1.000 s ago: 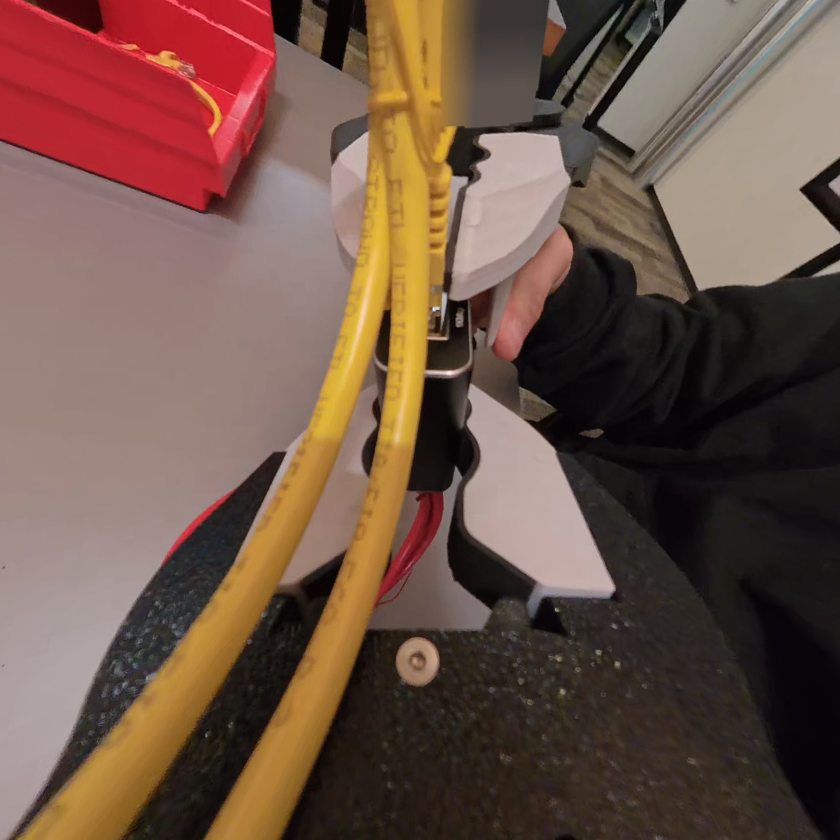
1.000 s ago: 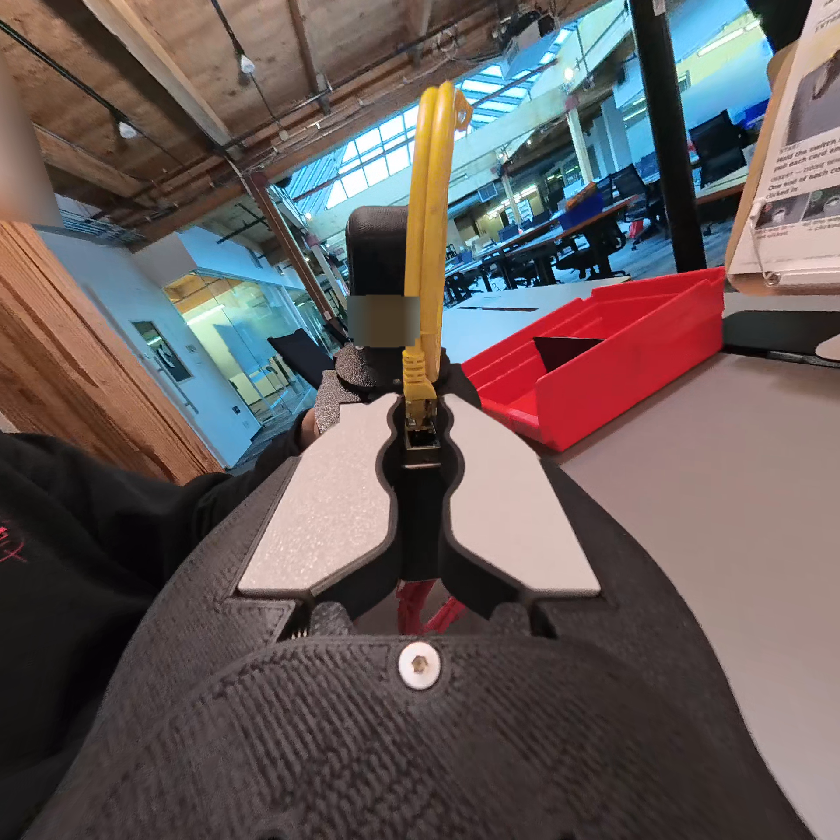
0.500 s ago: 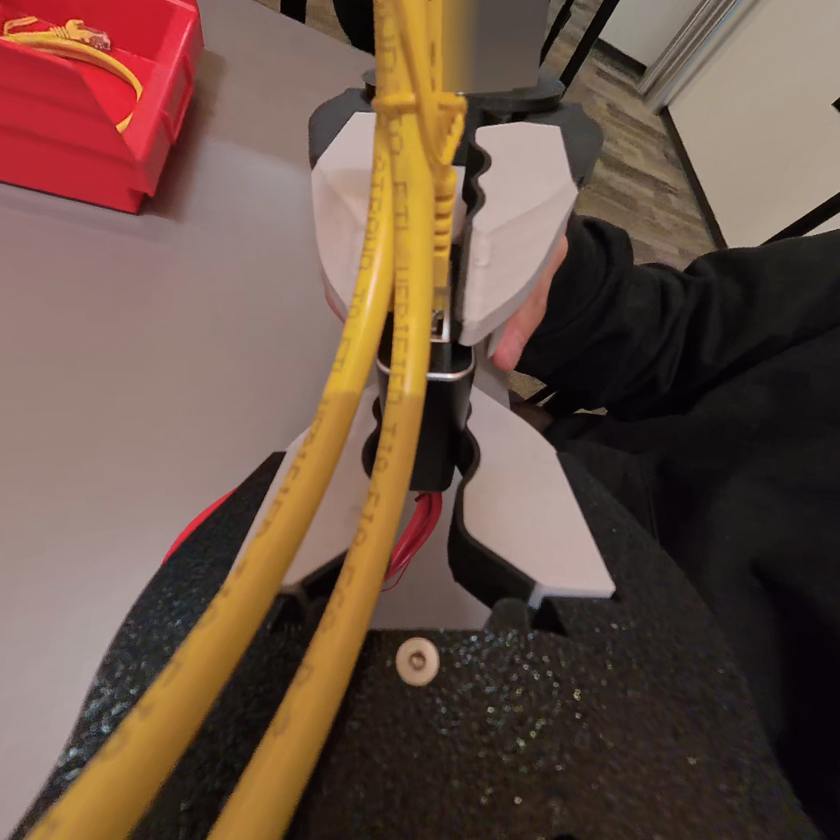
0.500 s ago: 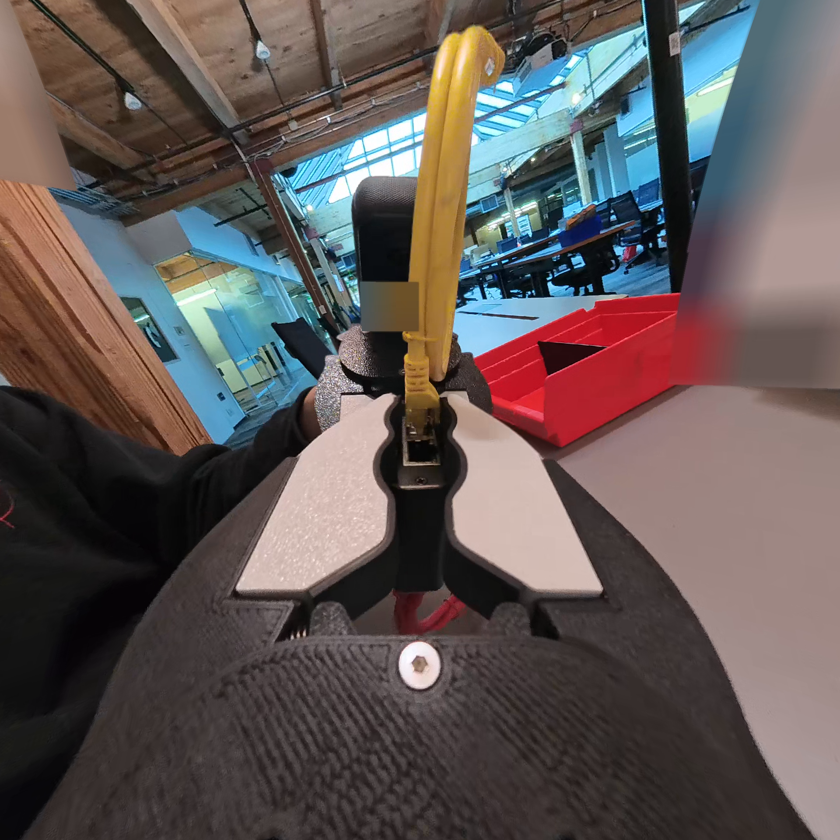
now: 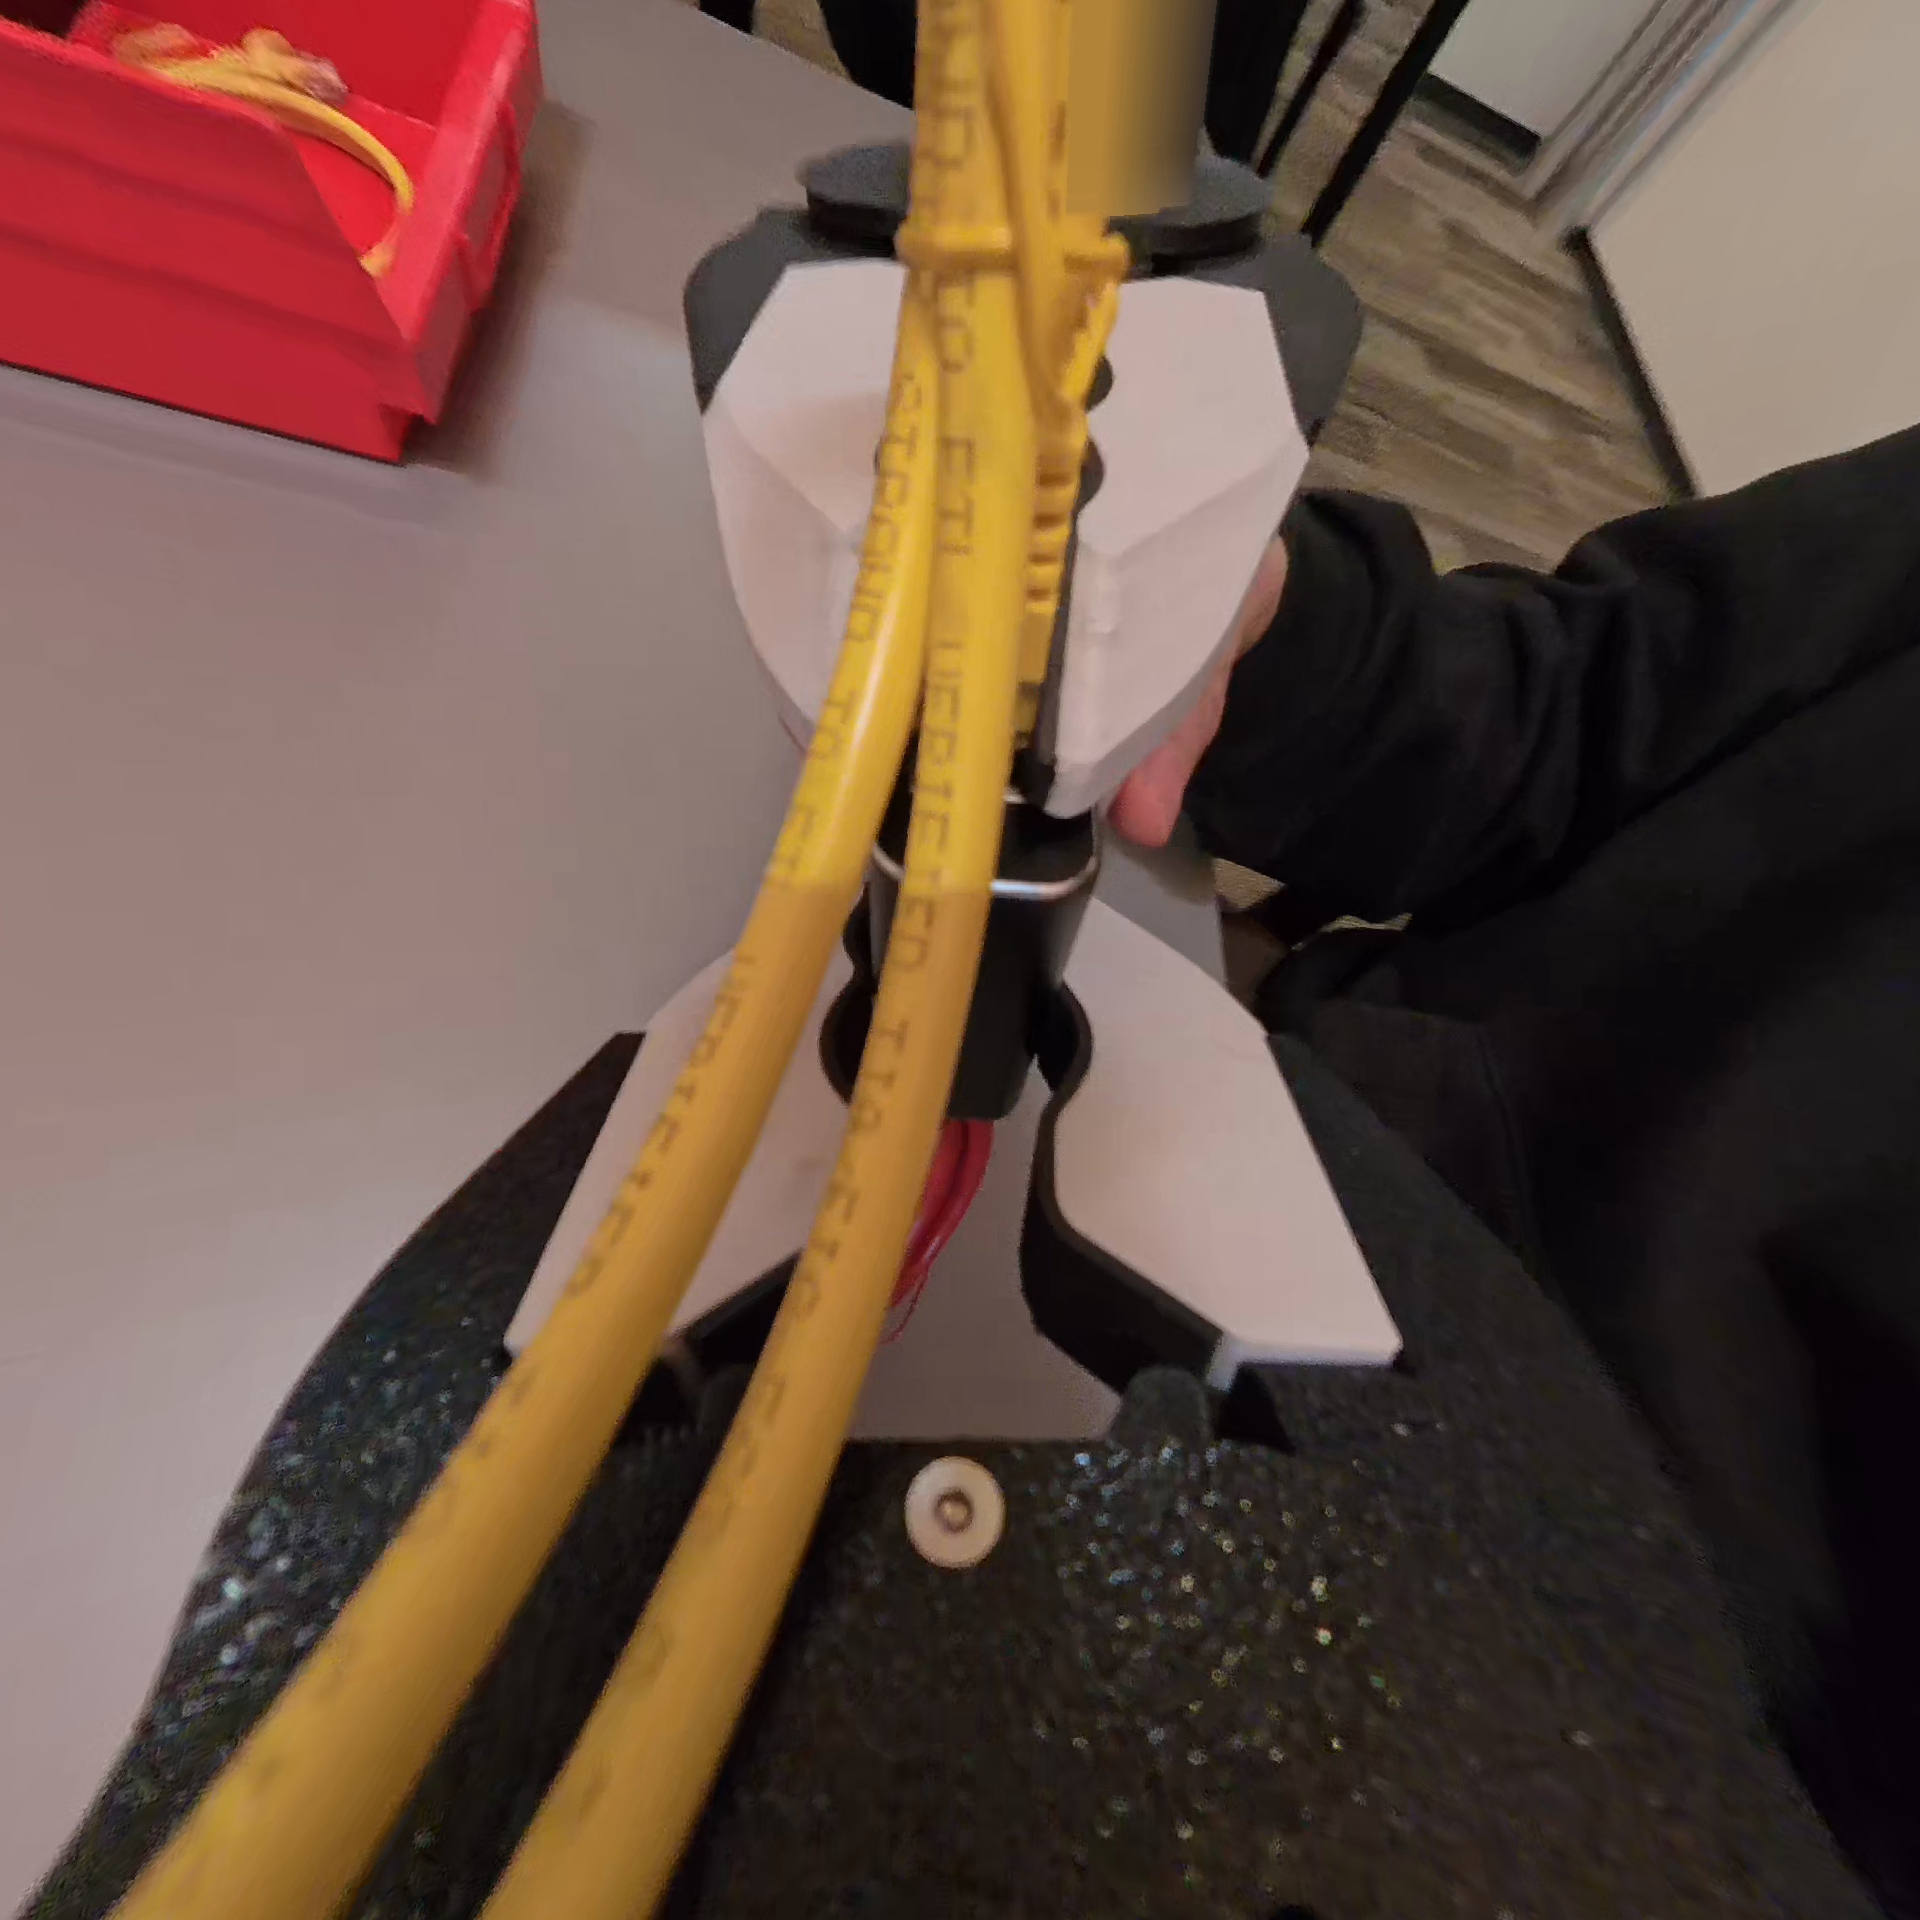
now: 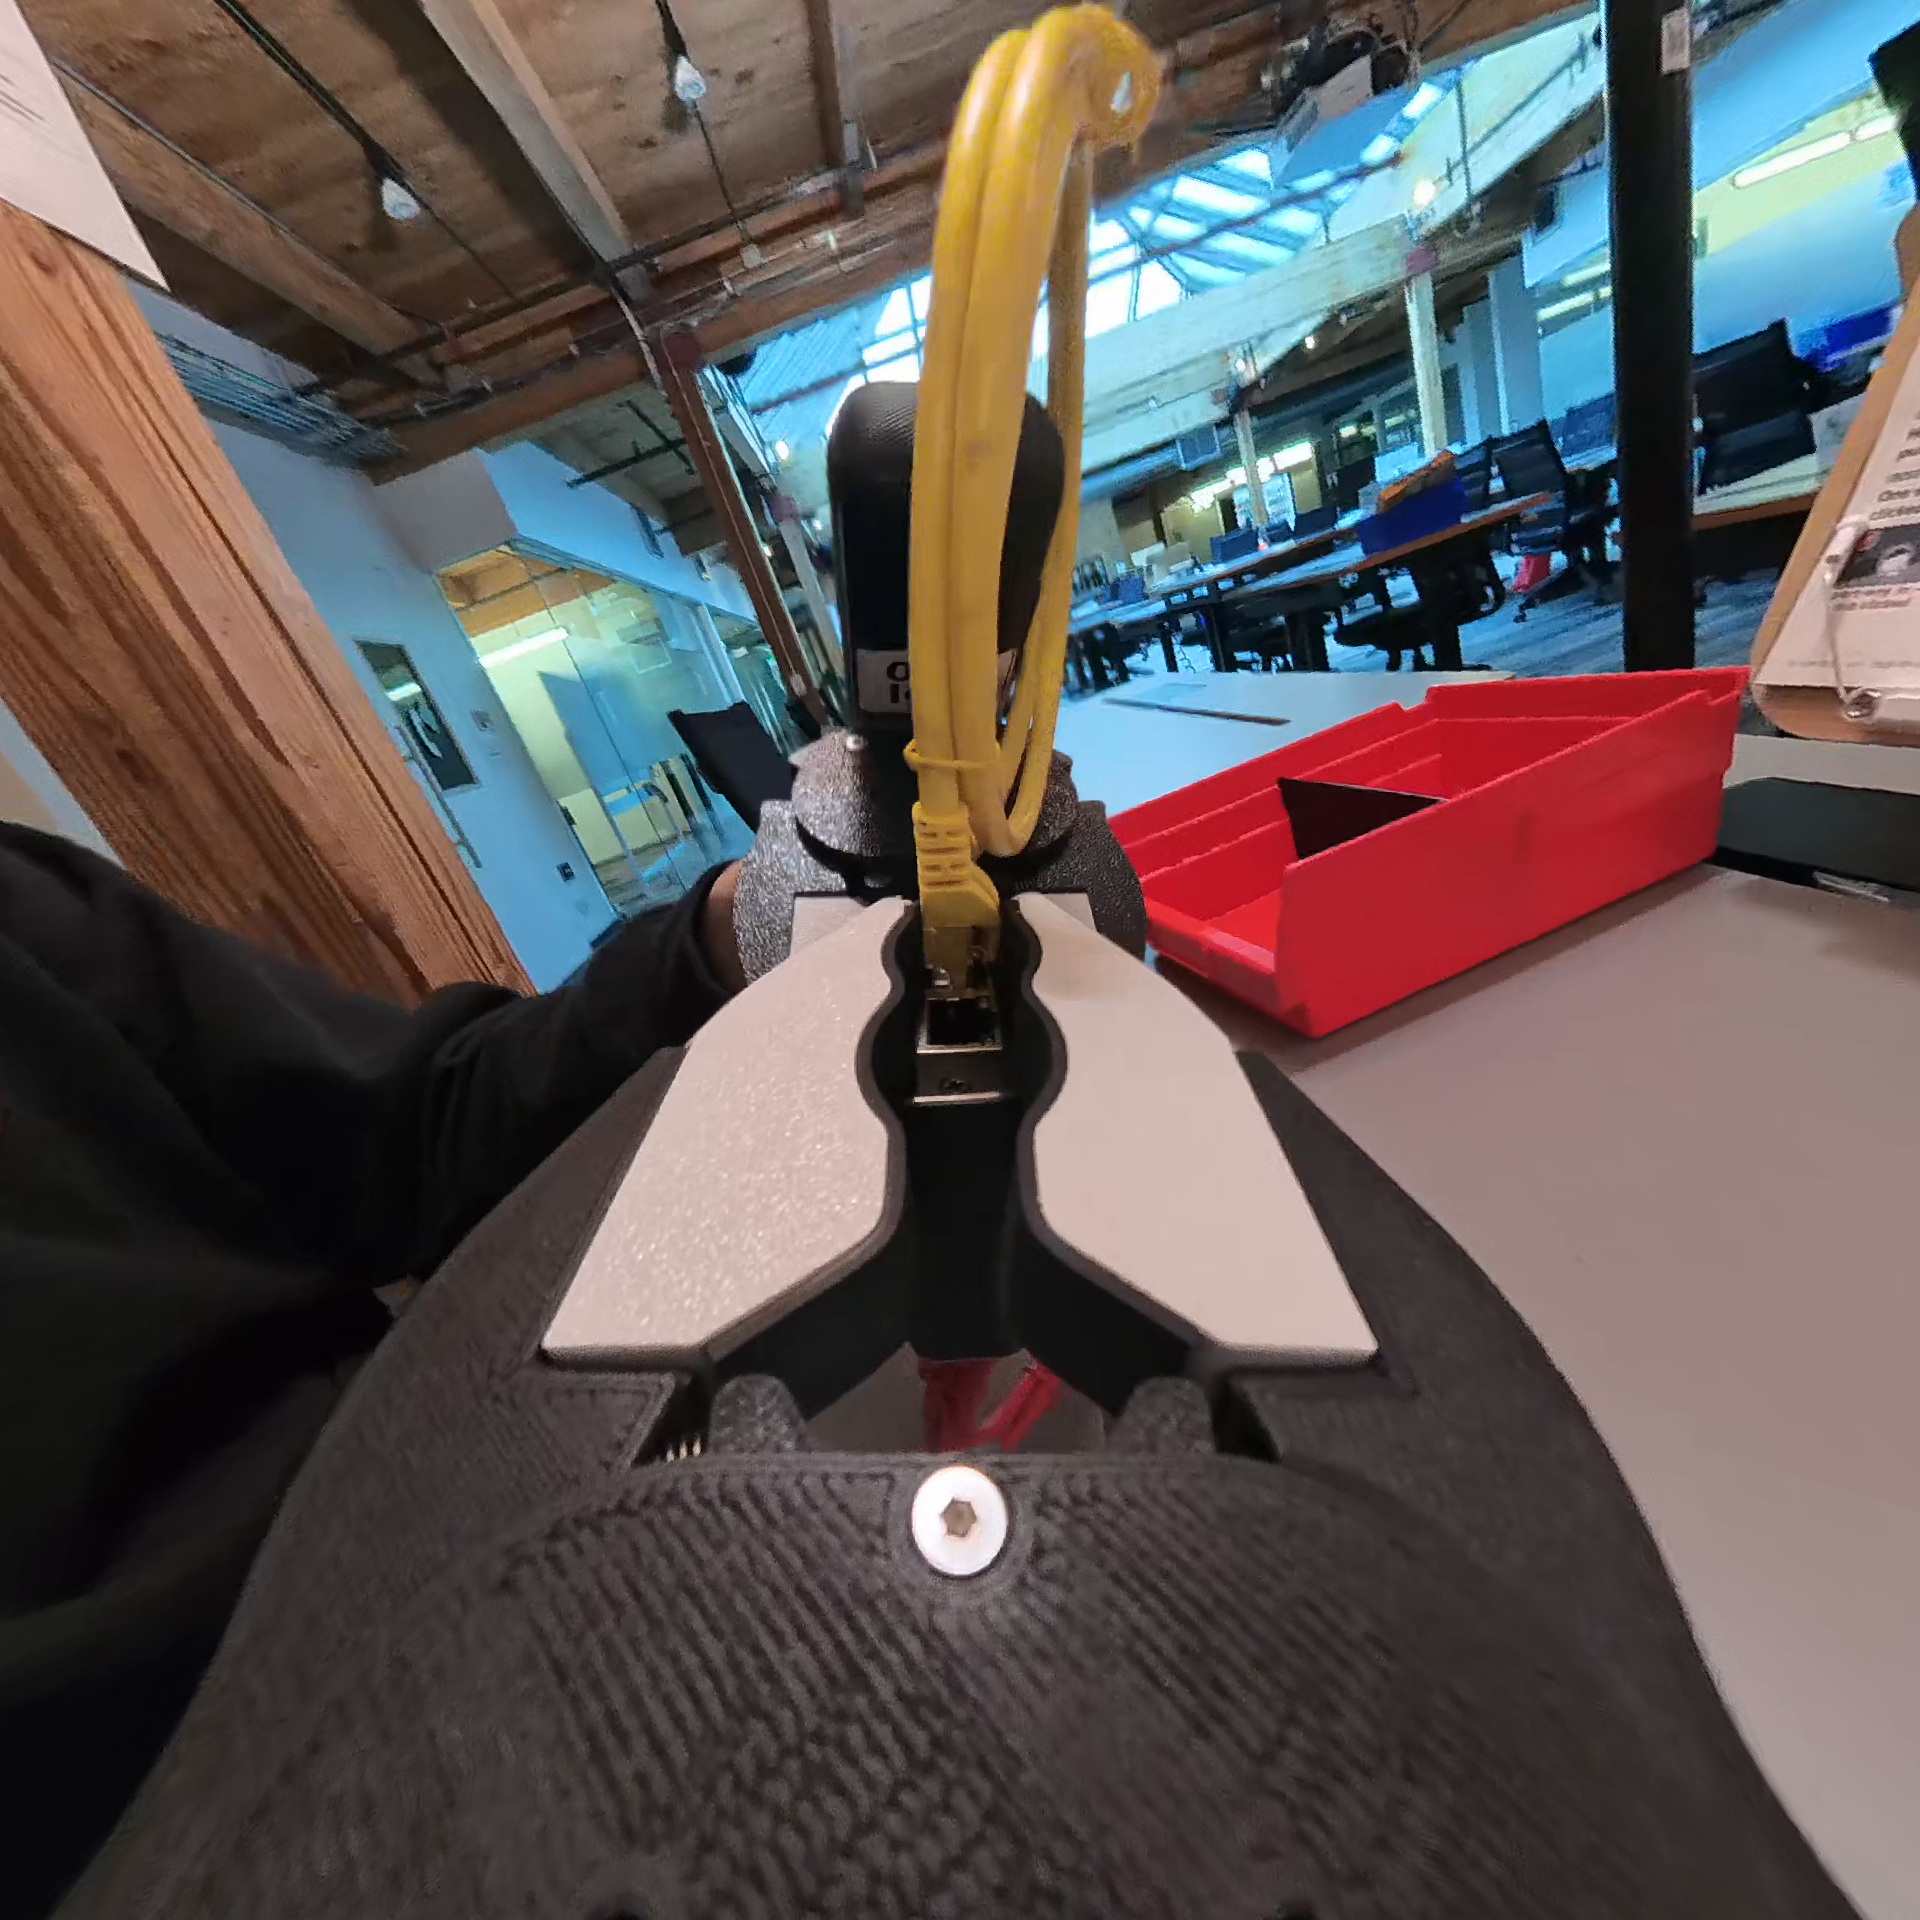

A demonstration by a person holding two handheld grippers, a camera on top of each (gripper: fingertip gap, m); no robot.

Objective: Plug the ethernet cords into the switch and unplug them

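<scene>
- left wrist view, centre of frame: our left claw [image 5: 977, 935] is clenched on the black switch [image 5: 1023, 997], which stands upright between its two pale fingers.
- straight above it, the right claw [image 6: 961, 925] points back at us, tips nearly meeting ours, and grips the yellow plug [image 6: 958, 935].
- the plug's tip sits at the switch's port; we cannot tell whether it is fully seated.
- the yellow cord [image 6: 966, 416] is looped and tied. in the right wrist view it arches up to the top centre, and in the left wrist view its strands run down to the lower left, over our left claw.
- a hand [image 5: 1184, 769] in a black sleeve shows at centre right, behind the right claw.
- a red bin [image 5: 260, 312] rests on the grey table [image 5: 364, 779] at upper left, with another yellow cord [image 5: 312, 125] lying inside it.
</scene>
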